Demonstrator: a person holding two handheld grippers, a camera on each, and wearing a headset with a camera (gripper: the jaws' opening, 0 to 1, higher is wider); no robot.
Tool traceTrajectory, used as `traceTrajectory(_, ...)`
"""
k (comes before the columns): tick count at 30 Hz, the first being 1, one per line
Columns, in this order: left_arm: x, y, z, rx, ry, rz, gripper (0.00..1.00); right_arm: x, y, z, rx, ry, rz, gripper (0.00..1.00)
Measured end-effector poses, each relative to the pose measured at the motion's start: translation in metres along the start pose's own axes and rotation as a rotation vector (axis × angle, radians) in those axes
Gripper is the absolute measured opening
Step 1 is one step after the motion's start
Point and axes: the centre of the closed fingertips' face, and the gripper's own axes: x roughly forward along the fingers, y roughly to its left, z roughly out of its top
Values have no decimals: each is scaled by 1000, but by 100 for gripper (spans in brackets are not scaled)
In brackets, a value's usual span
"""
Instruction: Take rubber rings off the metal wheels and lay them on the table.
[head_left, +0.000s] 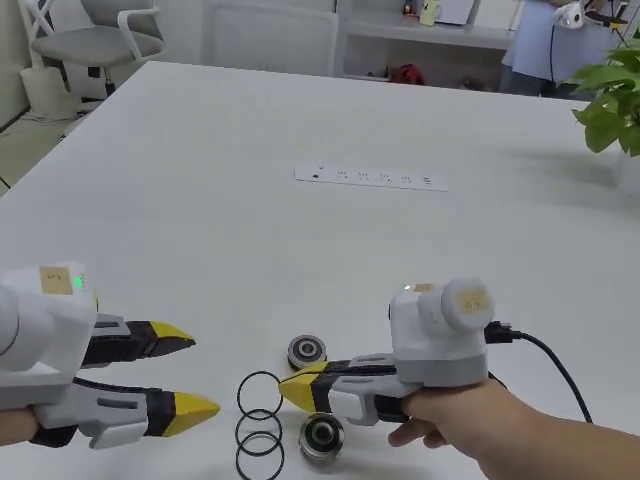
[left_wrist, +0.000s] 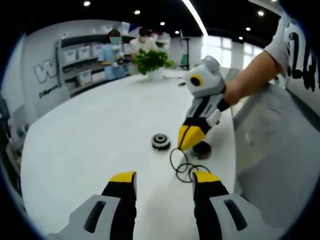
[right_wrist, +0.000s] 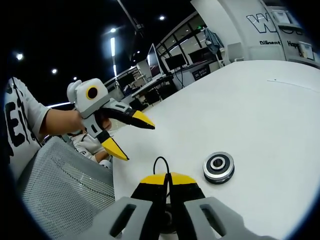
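Right tool (head_left: 290, 390) pinched shut on rubber ring (head_left: 240, 393); loop runs left from my tips, next to two laid rings (head_left: 259, 438) on counter (head_left: 300, 250). Left tool (head_left: 190, 375) spread wide, empty.

This is an office. Past the big white table (head_left: 300, 120) stand a desk chair (head_left: 95, 40), shelves (left_wrist: 82, 70) and computer screens (right_wrist: 175, 62).

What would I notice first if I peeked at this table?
The yellow-tipped grippers pop out first: the left gripper is open near the front of the white table, and the right gripper is shut on a black rubber ring, with more rings lying just below it. Two shiny metal wheels sit right beside them.
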Motion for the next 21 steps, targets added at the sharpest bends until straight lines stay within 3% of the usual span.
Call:
traceTrajectory(7,-4,-5,-1,6,-1,-8,46,3,-1,-5,5,19,-1,0)
traceTrajectory(21,-11,-9,-13,-2,16,-13,47,8,-8,-12,-4,45,-28,0)
